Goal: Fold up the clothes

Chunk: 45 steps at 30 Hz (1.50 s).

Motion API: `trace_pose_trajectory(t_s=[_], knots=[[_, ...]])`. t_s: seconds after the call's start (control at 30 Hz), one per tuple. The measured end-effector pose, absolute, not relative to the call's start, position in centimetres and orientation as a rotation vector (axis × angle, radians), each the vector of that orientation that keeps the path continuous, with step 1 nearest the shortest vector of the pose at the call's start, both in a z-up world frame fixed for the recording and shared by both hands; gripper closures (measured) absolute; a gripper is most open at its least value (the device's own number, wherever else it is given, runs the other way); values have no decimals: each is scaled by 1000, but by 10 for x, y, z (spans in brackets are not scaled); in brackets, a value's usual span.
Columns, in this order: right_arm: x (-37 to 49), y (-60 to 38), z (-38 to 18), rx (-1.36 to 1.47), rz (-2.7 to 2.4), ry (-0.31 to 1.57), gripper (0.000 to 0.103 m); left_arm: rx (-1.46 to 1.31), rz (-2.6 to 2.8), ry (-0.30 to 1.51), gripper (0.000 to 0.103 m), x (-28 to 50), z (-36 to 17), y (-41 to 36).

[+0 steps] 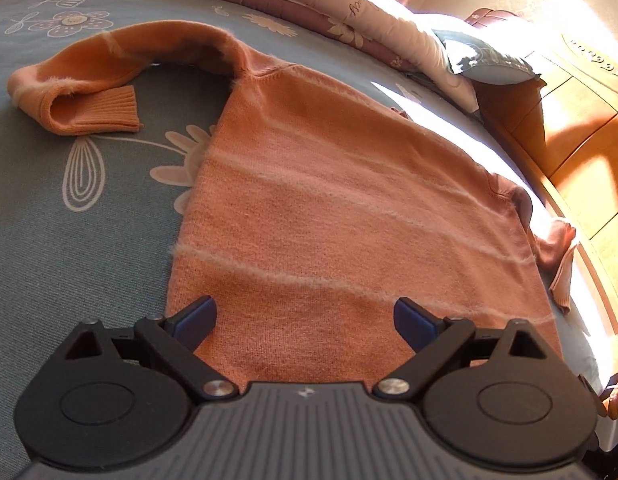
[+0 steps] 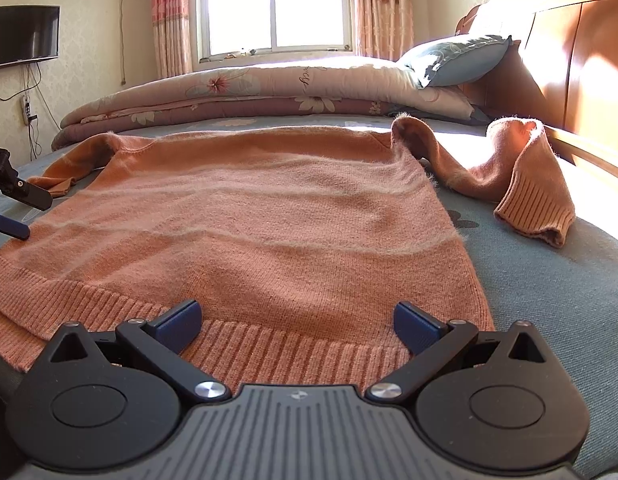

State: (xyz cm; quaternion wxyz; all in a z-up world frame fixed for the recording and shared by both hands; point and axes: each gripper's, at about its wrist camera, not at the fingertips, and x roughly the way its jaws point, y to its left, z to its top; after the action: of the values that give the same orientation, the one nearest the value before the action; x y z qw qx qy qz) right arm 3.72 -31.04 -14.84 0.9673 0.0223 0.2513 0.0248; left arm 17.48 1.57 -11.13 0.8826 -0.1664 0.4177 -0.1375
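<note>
Orange sweater (image 2: 245, 216) lies spread flat on the blue floral bedsheet (image 1: 69, 208), body smooth, ribbed hem (image 2: 269, 344) toward the person. Both sleeves sit out from the body, each bunched and doubled on itself: left sleeve (image 1: 81, 84) beyond the sweater's left edge, right sleeve (image 2: 521, 184) beyond its right edge.

Left gripper (image 1: 305, 316) hovers over the sweater's hem end, jaws wide apart, holding nothing. Right gripper (image 2: 297, 320) hangs over the hem, likewise spread and empty; likely poised low to pinch an edge. Folded quilt (image 2: 249, 88) lies beyond the sweater's shoulders.
</note>
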Motion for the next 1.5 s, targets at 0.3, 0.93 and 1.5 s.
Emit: trace_pose_trajectory(t_s=[0.3,0.93,1.5], knots=[[37,-310,-149,41,45,507,0,-390,-367,895,7,149,-113,-1],[36,-315,-139,79,60,545,0,-115,-355,825,5,93,-108,-43],[105,-280,-90,-11,87,634,0,-36,-493,798,4,74,-114,-58]])
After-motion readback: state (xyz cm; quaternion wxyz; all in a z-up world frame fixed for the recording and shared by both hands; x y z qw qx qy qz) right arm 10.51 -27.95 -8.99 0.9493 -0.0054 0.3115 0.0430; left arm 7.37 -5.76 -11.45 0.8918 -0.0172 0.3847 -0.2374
